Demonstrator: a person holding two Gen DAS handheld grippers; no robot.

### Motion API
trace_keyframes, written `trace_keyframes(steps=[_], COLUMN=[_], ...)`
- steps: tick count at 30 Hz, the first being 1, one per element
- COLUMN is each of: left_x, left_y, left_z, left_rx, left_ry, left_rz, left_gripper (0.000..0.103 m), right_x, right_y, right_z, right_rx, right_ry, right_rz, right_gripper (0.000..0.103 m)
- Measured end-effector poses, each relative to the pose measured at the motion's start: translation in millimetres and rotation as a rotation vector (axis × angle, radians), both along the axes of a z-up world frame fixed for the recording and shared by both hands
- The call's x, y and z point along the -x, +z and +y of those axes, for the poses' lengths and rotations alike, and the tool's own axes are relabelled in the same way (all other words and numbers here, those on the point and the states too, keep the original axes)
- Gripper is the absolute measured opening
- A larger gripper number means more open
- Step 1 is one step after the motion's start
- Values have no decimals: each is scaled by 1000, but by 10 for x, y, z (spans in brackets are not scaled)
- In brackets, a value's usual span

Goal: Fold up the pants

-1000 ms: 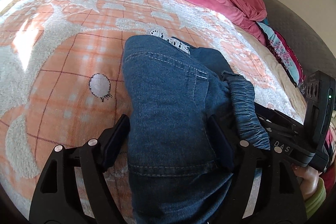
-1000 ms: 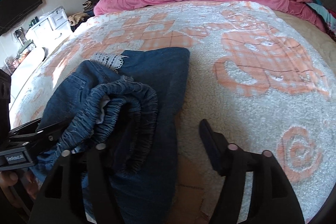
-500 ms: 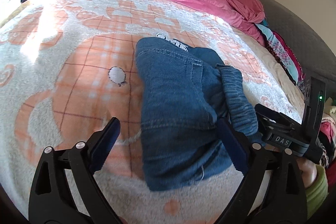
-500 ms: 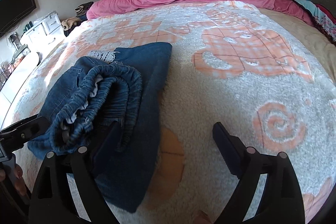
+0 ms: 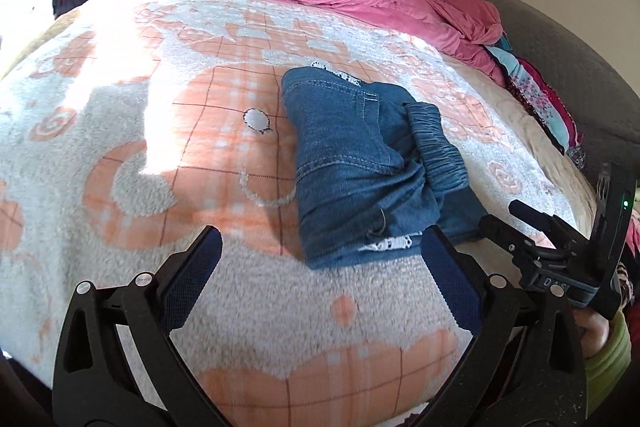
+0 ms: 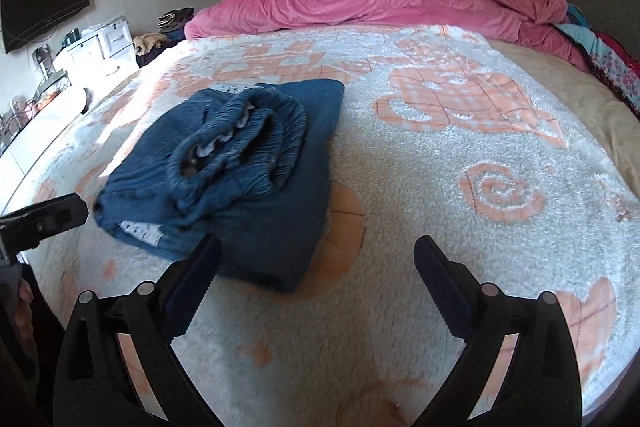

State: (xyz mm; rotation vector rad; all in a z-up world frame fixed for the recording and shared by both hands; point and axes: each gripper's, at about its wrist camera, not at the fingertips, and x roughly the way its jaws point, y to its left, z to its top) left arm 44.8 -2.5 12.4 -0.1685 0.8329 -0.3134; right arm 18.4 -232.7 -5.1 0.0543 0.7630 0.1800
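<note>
Item: pants (image 5: 360, 163), blue denim, folded into a compact bundle; lying on the bed's fleece blanket (image 5: 160, 155), toward the near edge, elastic waistband uppermost and bunched, a lace hem showing at the near end; judged set down here as the finished fold, the task near its end.
Left tongs (image 5: 320, 271): jaws wide, having just been opening, nothing between them; near end of the bundle just beyond the tips.
Right tongs (image 6: 316, 271): likewise wide, having just been opening, empty; bundle just ahead to its left; both apparently let go so the fold lies undisturbed.
Pink duvet (image 6: 380, 3): heaped at the far side, well apart.
</note>
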Motion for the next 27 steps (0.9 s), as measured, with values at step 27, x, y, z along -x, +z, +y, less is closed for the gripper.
trace_keyframes(steps=[27], left_x=[690], left_y=[19], left_z=[-16], left_rx=[-58], left_ry=[25], left_rz=[-82], left_gripper=[94], right_x=[811], right_y=[230], right_z=[86], right_rx=[50], right_ry=[14], right_rz=[-124], right_gripper=[98])
